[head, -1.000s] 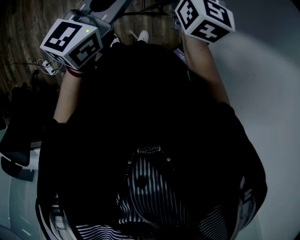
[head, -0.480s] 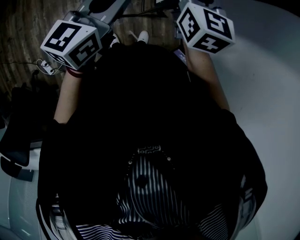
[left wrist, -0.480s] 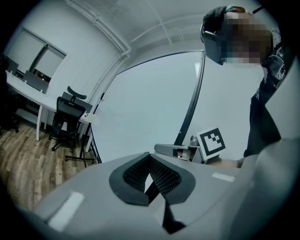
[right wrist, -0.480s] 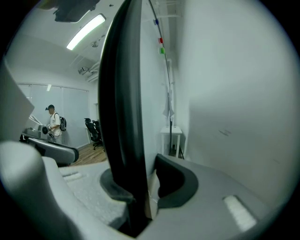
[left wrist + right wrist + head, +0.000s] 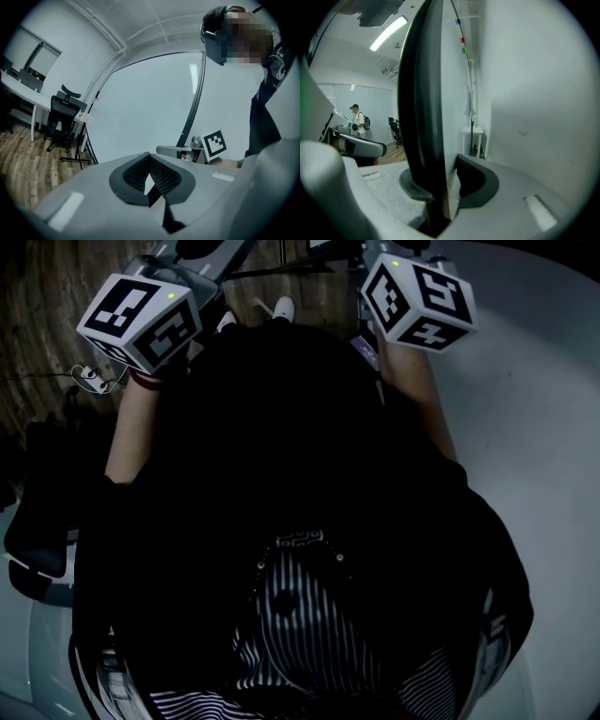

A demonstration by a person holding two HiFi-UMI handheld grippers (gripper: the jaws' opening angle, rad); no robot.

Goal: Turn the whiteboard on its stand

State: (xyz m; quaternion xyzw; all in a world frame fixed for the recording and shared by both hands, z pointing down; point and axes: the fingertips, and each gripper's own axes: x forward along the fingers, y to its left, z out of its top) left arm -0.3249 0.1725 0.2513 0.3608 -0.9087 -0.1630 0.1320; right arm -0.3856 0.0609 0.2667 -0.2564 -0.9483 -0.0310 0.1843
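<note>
Our right gripper (image 5: 443, 182) has just been opening its jaws, whiteboard (image 5: 421, 93) edge loose between them; left gripper (image 5: 149, 162) is closed, empty.

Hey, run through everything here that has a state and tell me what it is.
left gripper: fingertips together, nothing held.
right gripper: fingers have just been opening, whiteboard frame between them.
whiteboard: standing upright.
ceiling light: on.
office chair: empty.

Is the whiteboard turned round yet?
Done: cannot tell how far it turned. In hand: the edge of the whiteboard stands between the jaws of the right gripper, which have just been opening. The left gripper is shut, empty. Left: letting go, or another turn.
</note>
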